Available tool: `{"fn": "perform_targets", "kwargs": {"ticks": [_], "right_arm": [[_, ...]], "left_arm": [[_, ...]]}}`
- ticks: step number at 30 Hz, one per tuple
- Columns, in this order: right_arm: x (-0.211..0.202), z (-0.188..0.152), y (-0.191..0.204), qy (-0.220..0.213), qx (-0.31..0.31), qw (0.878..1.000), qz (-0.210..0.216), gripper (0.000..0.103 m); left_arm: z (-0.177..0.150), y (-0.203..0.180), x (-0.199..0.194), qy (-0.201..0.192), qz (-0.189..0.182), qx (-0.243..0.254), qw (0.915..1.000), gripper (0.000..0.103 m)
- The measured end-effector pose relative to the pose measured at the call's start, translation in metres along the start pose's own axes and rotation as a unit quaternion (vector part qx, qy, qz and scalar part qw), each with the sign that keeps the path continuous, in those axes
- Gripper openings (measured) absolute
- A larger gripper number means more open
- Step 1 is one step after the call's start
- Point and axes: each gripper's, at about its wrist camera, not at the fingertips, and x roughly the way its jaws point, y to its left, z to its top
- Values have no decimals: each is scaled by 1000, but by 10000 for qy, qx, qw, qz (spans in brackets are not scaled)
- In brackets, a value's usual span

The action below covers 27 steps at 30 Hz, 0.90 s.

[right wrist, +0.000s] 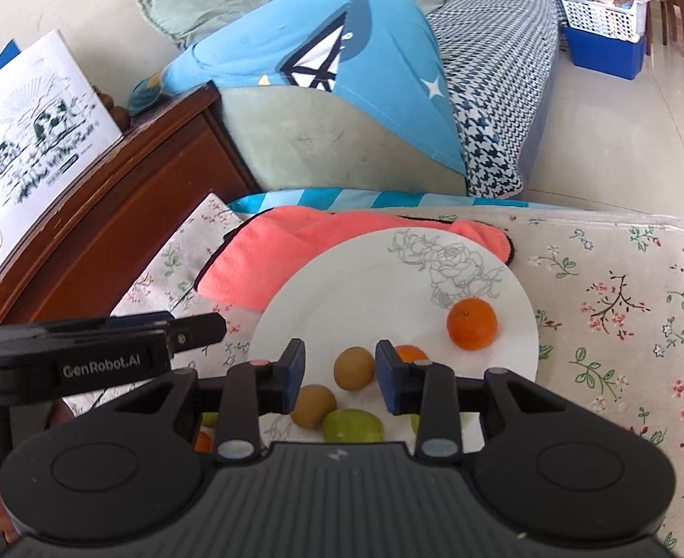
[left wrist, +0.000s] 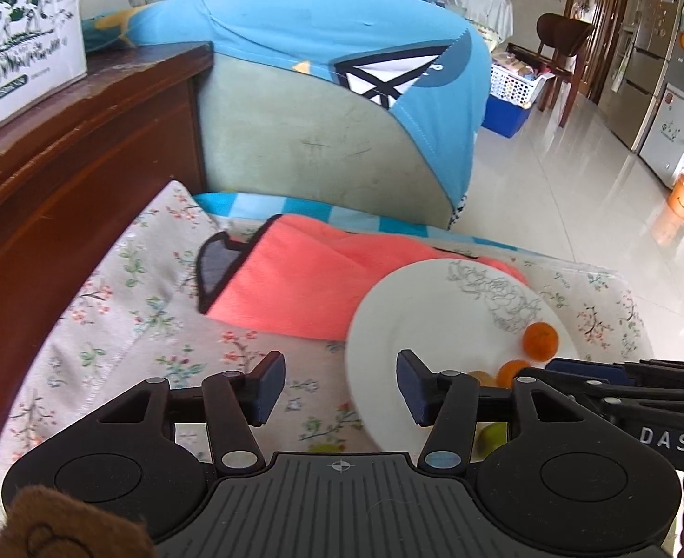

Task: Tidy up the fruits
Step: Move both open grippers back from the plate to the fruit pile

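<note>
Floral cloth (right wrist: 620, 307) covers the surface; we take the white plate (right wrist: 342, 288) as landmark. On the plate: an orange (right wrist: 472, 323) toward its right edge, brown fruits (right wrist: 353, 368) and a green fruit (right wrist: 352, 425) at the near rim. Left gripper (left wrist: 339, 388) spread, empty, over the plate's left edge. Right gripper (right wrist: 339, 374) narrowly parted above the near rim, pinching nothing.

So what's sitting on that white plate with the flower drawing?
On the white plate: a whole orange, two brownish round fruits and a green fruit. A second orange is half hidden by the right hand-held gripper, which covers the plate's near edge.
</note>
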Motion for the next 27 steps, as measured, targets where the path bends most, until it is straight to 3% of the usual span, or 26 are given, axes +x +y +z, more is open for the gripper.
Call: {"fn": "perform_targets", "kwargs": {"ticks": [15,27], "right_arm": [[-8,-19,38,198,-519,9975,438,35],[-5,-43,62,491,-748,9940,626,35]], "left_arm": [[-9,43,-27,7,281,-81,9996,59],[-24,67,-26,316,492,10,9983,59]]}}
